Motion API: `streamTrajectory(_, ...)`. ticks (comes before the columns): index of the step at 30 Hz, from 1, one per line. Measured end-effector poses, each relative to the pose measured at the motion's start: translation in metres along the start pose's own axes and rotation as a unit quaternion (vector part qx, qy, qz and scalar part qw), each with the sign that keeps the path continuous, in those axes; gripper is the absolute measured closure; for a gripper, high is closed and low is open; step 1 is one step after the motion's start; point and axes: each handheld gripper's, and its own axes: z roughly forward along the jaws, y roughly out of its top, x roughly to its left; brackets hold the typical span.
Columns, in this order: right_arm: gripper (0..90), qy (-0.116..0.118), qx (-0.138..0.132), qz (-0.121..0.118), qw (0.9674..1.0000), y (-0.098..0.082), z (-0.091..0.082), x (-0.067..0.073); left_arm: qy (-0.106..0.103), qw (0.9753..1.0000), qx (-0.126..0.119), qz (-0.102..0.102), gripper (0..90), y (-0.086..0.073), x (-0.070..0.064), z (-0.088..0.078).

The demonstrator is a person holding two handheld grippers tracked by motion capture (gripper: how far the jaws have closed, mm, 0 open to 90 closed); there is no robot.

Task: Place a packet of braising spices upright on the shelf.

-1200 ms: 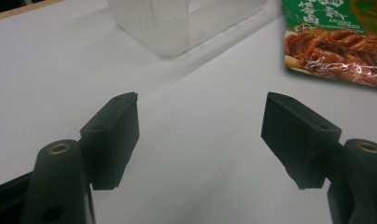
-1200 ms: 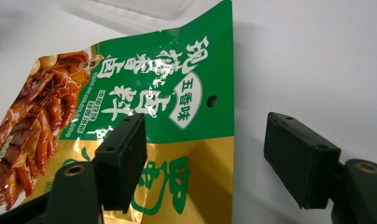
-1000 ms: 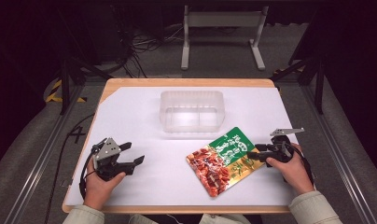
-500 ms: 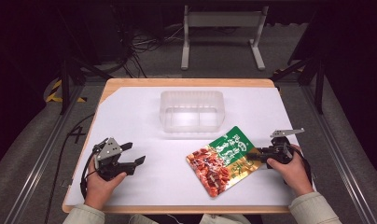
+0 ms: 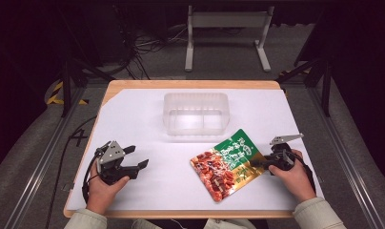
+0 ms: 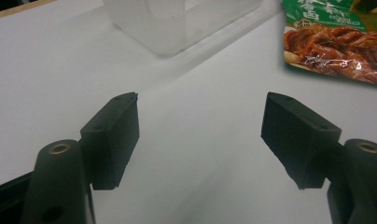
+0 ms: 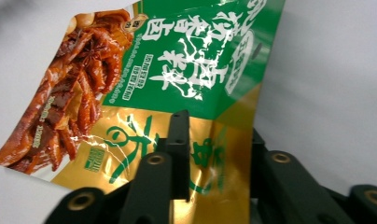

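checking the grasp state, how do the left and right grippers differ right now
The left gripper has its jaws wide apart with nothing between them; the right gripper has its jaws closed on the gold edge of the snack pouch. The left one sits apart from the pouch, over bare white table cover; the right one touches it. Both are hand-held near the table's front edge, and both have black jaws.
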Motion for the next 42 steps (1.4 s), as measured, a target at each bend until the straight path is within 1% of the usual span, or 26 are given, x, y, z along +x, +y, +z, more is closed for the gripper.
streamTrajectory(2,86.5,-0.008,0.006,0.0,1.0,0.0,-0.001,0.001,0.0,1.0,0.0,-0.001,28.6,0.0,0.0,0.0)
streamTrajectory(6,88.1,-0.01,0.001,-0.003,0.9999,0.001,-0.003,0.003,0.0,1.0,0.002,0.0,28.7,0.0,0.0,0.0)
streamTrajectory(10,90.0,-0.012,-0.015,-0.013,0.9997,0.006,-0.011,0.009,0.001,1.0,0.001,0.0,28.7,0.0,0.0,0.0)
streamTrajectory(12,90.0,-0.011,-0.023,-0.02,0.9995,0.009,-0.016,0.013,0.002,1.0,0.001,-0.001,28.7,0.0,0.0,0.0)
streamTrajectory(13,90.0,-0.012,-0.025,-0.023,0.9994,0.011,-0.018,0.015,0.001,1.0,0.001,-0.004,28.7,0.0,-0.001,0.0)
streamTrajectory(19,90.0,-0.018,-0.038,-0.047,0.998,0.02,-0.029,0.028,0.001,1.0,0.0,-0.003,29.6,0.0,0.0,-0.001)
streamTrajectory(21,90.0,-0.018,-0.04,-0.05,0.9978,0.021,-0.03,0.03,-0.001,1.0,0.001,-0.006,29.7,-0.001,0.0,-0.001)
streamTrajectory(23,90.0,-0.018,-0.044,-0.062,0.997,0.026,-0.035,0.036,0.002,1.0,-0.001,-0.004,29.7,-0.001,0.001,-0.001)
streamTrajectory(27,90.0,-0.021,-0.05,-0.082,0.9951,0.034,-0.041,0.047,-0.001,1.0,0.0,-0.007,29.7,0.0,0.001,0.0)
streamTrajectory(28,90.0,-0.021,-0.05,-0.082,0.9951,0.034,-0.041,0.047,-0.001,1.0,0.0,-0.007,29.8,0.0,0.001,0.0)
streamTrajectory(29,90.0,-0.02,-0.052,-0.088,0.9945,0.036,-0.043,0.05,-0.001,1.0,-0.001,-0.008,29.8,-0.001,0.001,0.0)
streamTrajectory(31,90.0,-0.017,-0.056,-0.093,0.9939,0.039,-0.046,0.054,0.0,1.0,0.0,-0.005,29.9,0.0,0.001,0.0)
streamTrajectory(32,90.0,-0.017,-0.058,-0.095,0.9937,0.041,-0.047,0.056,-0.001,1.0,-0.001,-0.009,29.9,0.0,0.001,0.0)
streamTrajectory(34,90.0,-0.013,-0.062,-0.105,0.9925,0.045,-0.051,0.063,0.0,1.0,-0.001,-0.008,29.9,0.0,0.002,0.0)
streamTrajectory(37,90.0,-0.014,-0.073,-0.116,0.9905,0.049,-0.053,0.07,-0.004,0.9999,-0.001,-0.011,29.9,-0.001,0.001,0.0)
streamTrajectory(40,90.0,-0.01,-0.081,-0.123,0.989,0.053,-0.056,0.075,-0.005,0.9999,-0.002,-0.012,29.9,-0.001,0.002,0.0)
streamTrajectory(42,90.0,-0.008,-0.084,-0.125,0.9886,0.054,-0.057,0.077,-0.003,0.9999,-0.002,-0.013,29.9,-0.001,0.002,-0.001)
